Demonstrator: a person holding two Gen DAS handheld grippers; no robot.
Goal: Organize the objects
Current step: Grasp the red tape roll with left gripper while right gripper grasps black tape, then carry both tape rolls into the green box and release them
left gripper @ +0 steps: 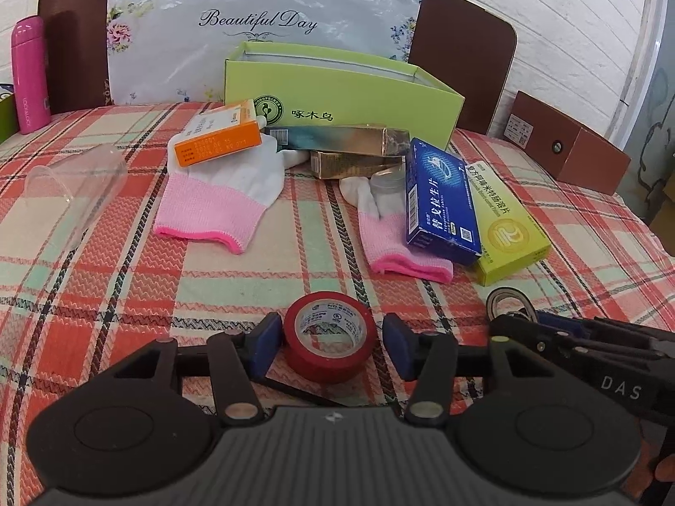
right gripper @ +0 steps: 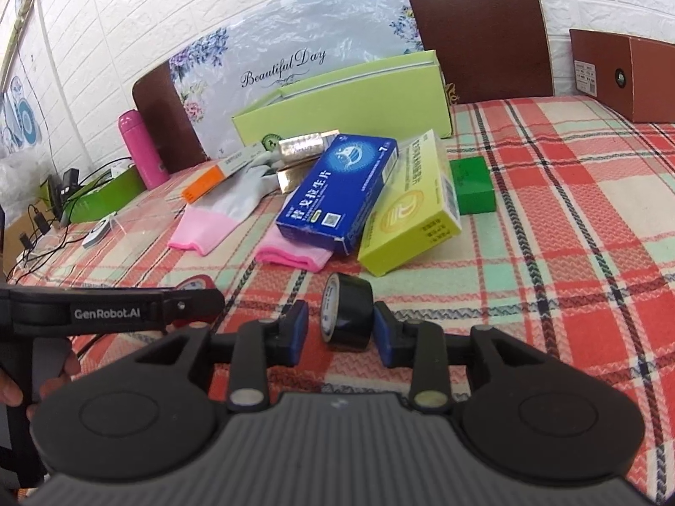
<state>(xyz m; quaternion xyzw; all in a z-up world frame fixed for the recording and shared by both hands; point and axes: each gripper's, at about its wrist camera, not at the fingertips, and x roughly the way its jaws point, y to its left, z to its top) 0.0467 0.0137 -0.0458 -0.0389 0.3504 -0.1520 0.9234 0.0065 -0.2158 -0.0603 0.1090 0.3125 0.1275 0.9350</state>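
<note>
My left gripper (left gripper: 331, 343) stands open around the red roll of tape (left gripper: 330, 335) lying flat on the plaid tablecloth (left gripper: 105, 295), small gaps showing between the blue pads and the roll. My right gripper (right gripper: 339, 329) is open too, straddling the black roll of tape (right gripper: 346, 316) standing on edge; its right pad is at the roll, the left apart. Beyond lie a blue medicine carton (right gripper: 337, 192) leaning on a yellow carton (right gripper: 411, 211), pink-cuffed white gloves (left gripper: 219, 198), and an open lime-green cardboard box (left gripper: 341, 95).

Glossy red tape roll (left gripper: 330, 336), woven plaid cloth (left gripper: 126, 286), knit gloves (left gripper: 219, 202)
</note>
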